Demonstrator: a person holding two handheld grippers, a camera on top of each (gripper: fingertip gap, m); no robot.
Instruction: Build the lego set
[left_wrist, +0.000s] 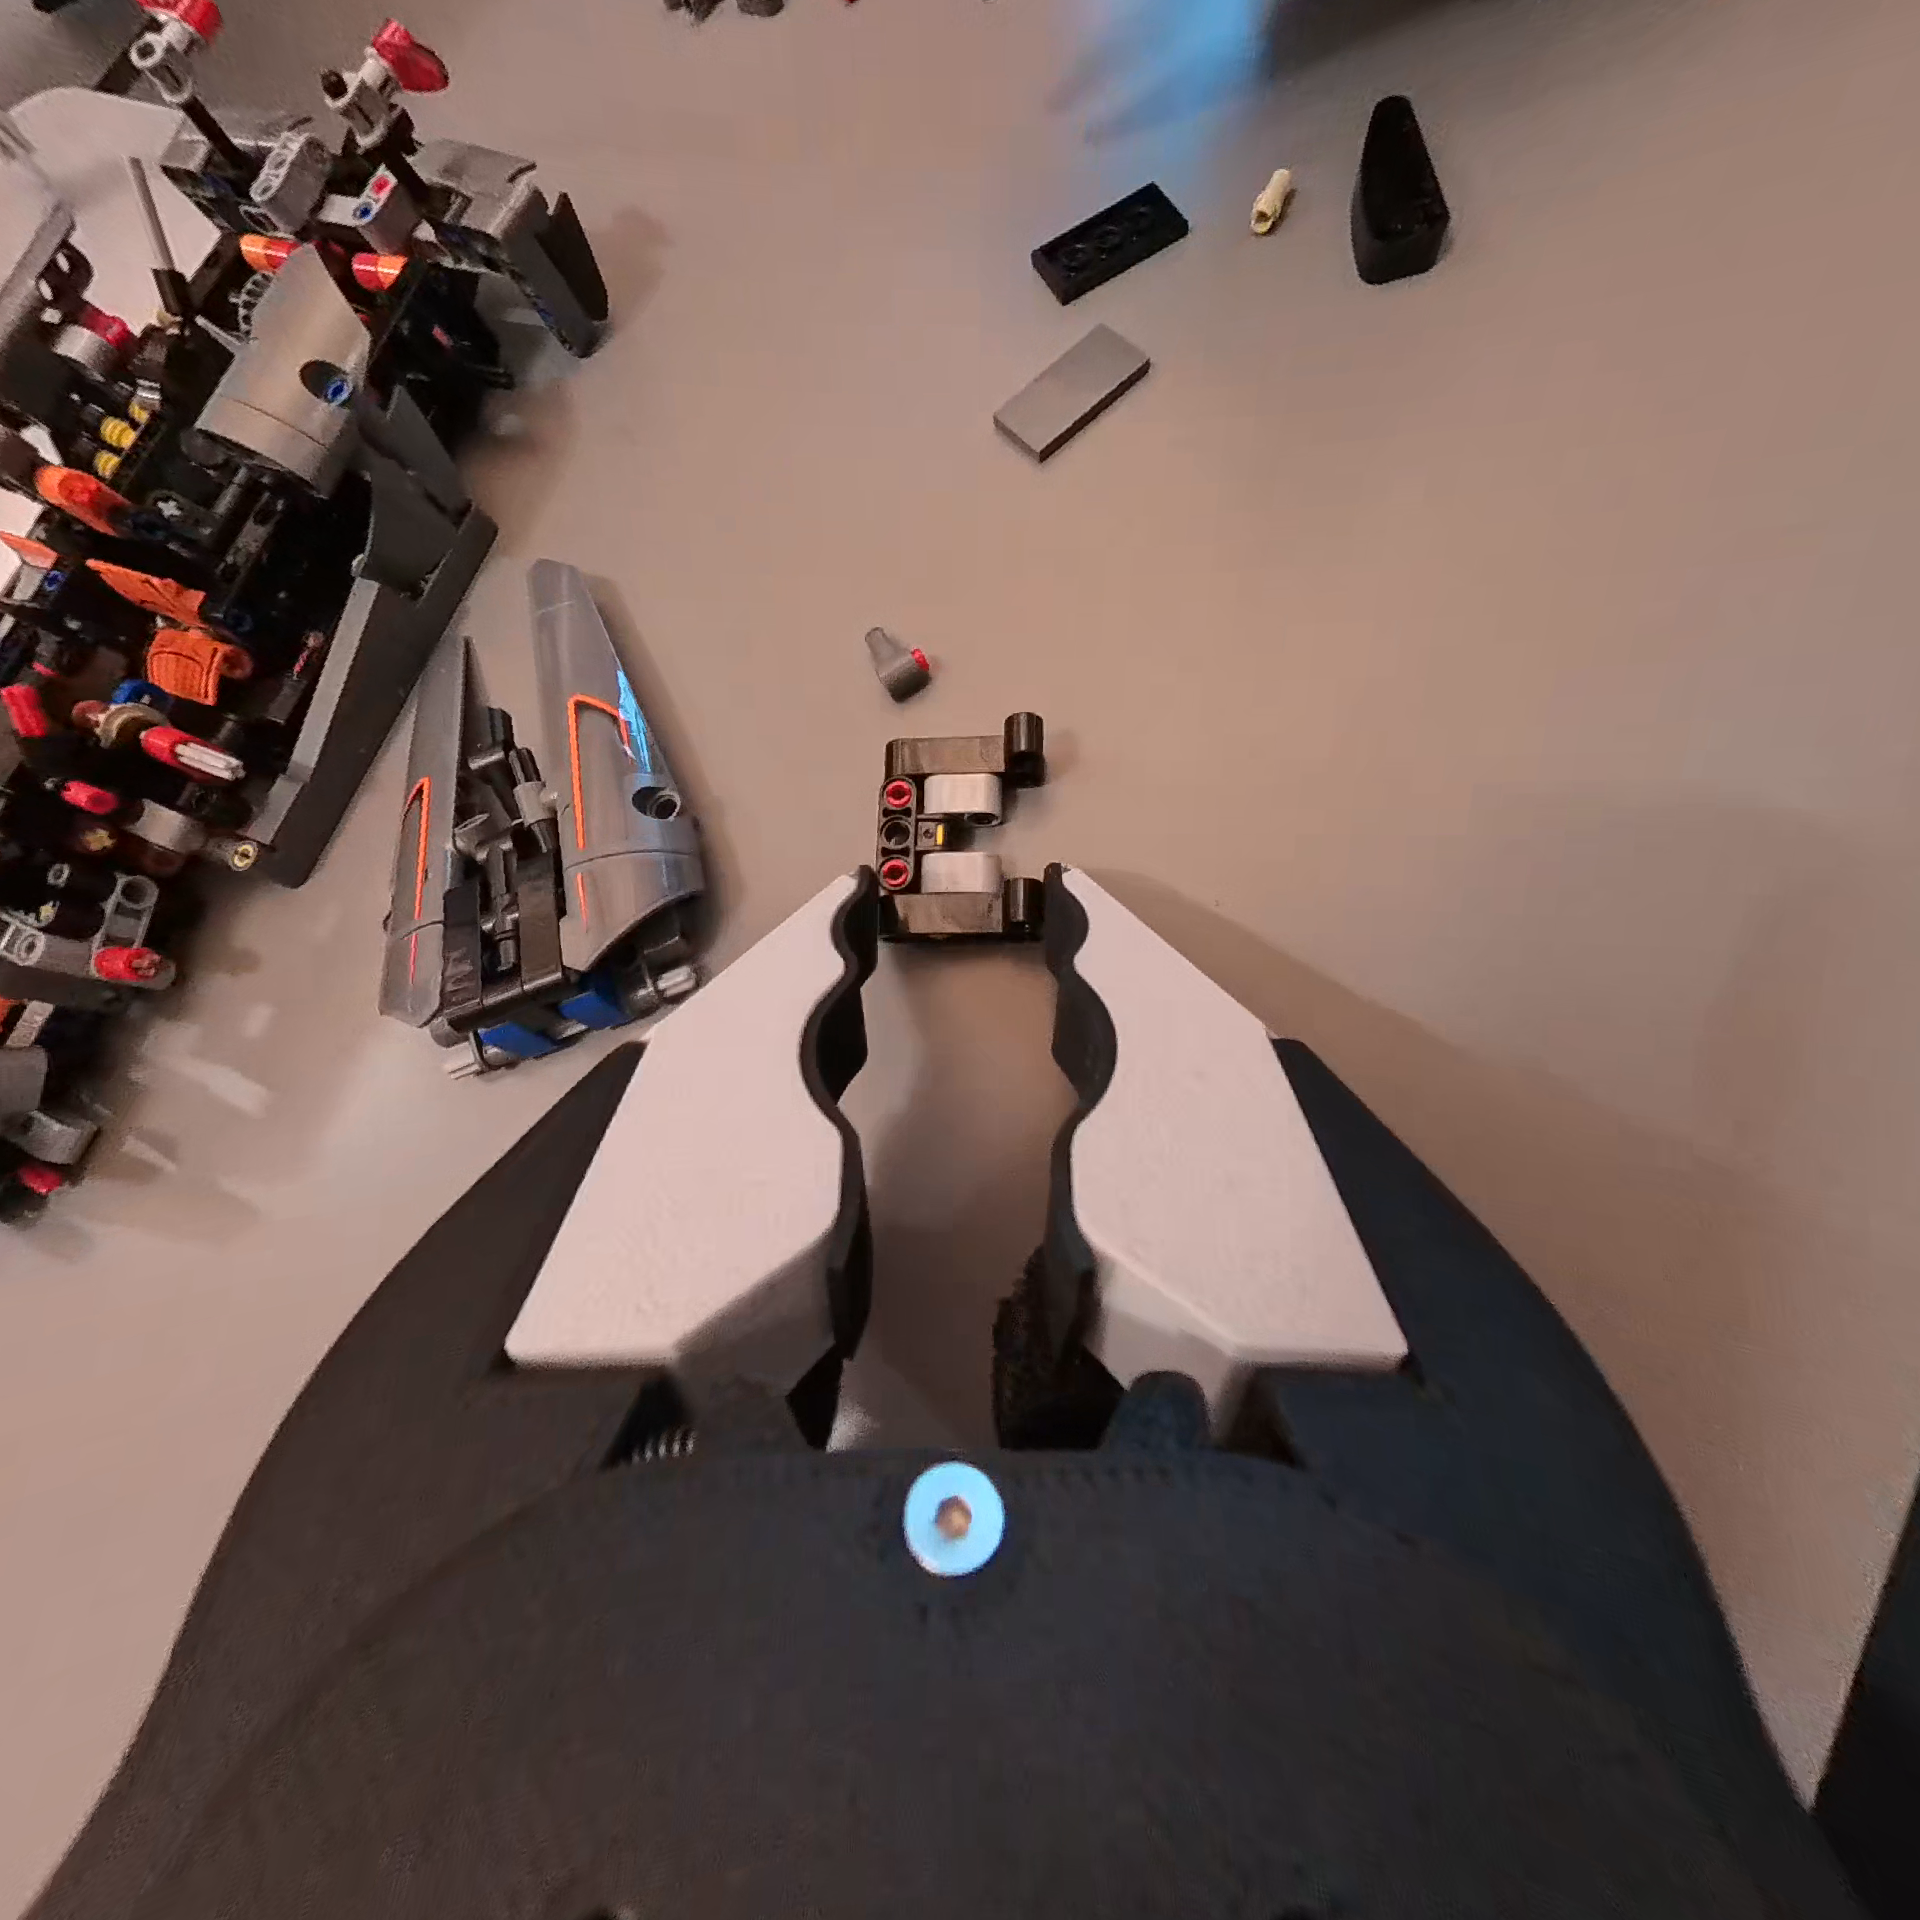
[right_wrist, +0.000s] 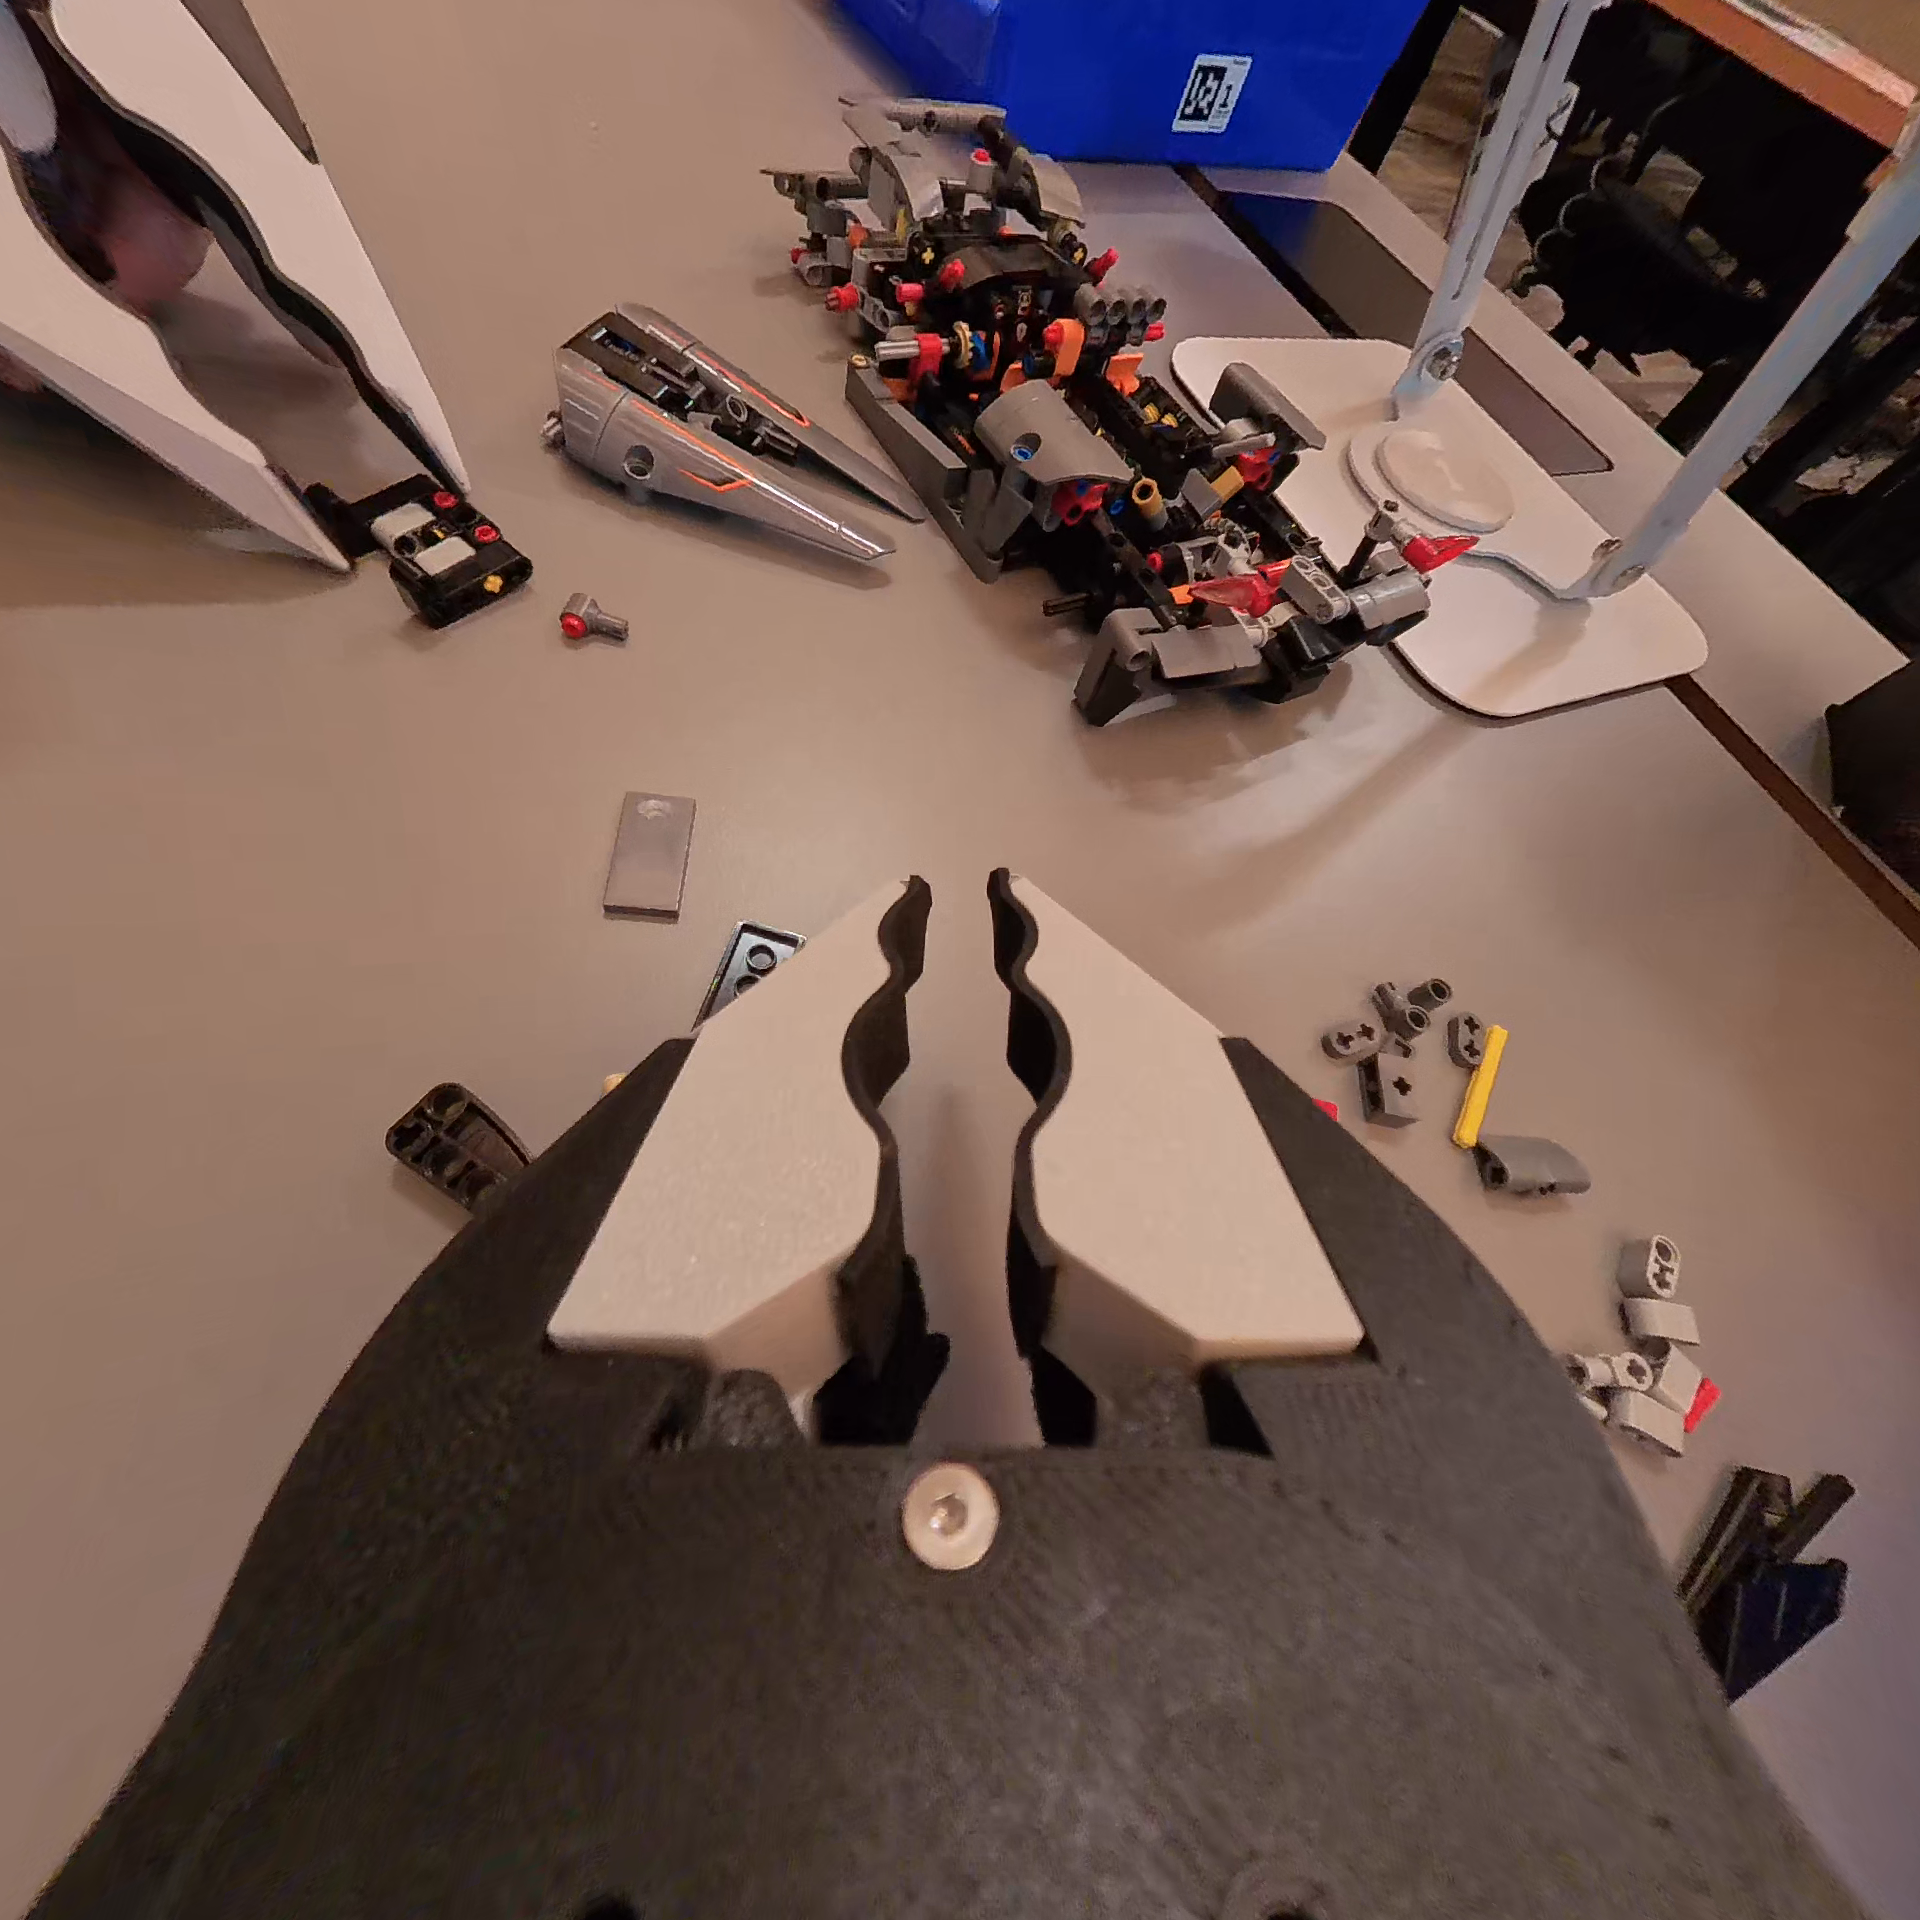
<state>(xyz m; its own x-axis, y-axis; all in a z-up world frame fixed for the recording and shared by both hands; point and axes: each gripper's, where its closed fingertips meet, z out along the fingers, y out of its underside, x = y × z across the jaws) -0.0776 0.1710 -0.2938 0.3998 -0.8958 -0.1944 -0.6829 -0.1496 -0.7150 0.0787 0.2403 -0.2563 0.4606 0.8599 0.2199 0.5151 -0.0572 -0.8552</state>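
A small black sub-assembly (left_wrist: 956, 831) with red pins and light grey parts lies on the grey table. My left gripper (left_wrist: 961, 878) has its fingertips on either side of its near end, closed to its width and touching it. The right wrist view shows the same: the left gripper (right_wrist: 400, 525) is on the sub-assembly (right_wrist: 457, 561). My right gripper (right_wrist: 958, 883) hovers over the table with its jaws nearly together and nothing between them. The part-built car chassis (left_wrist: 208, 520) (right_wrist: 1091, 416) and a grey wedge-shaped panel section (left_wrist: 540, 831) (right_wrist: 707, 436) lie nearby.
Loose parts: a grey connector with a red pin (left_wrist: 899, 665) (right_wrist: 592, 621), a grey tile (left_wrist: 1070, 403) (right_wrist: 649, 854), a black plate (left_wrist: 1110, 241) (right_wrist: 753, 961), a black curved piece (left_wrist: 1397, 197), a yellow axle (right_wrist: 1481, 1086) and grey connectors (right_wrist: 1652, 1340). A blue bin (right_wrist: 1122, 73) and a white stand base (right_wrist: 1538, 623) are behind. The grippers' ends are close to 20 cm from one another.
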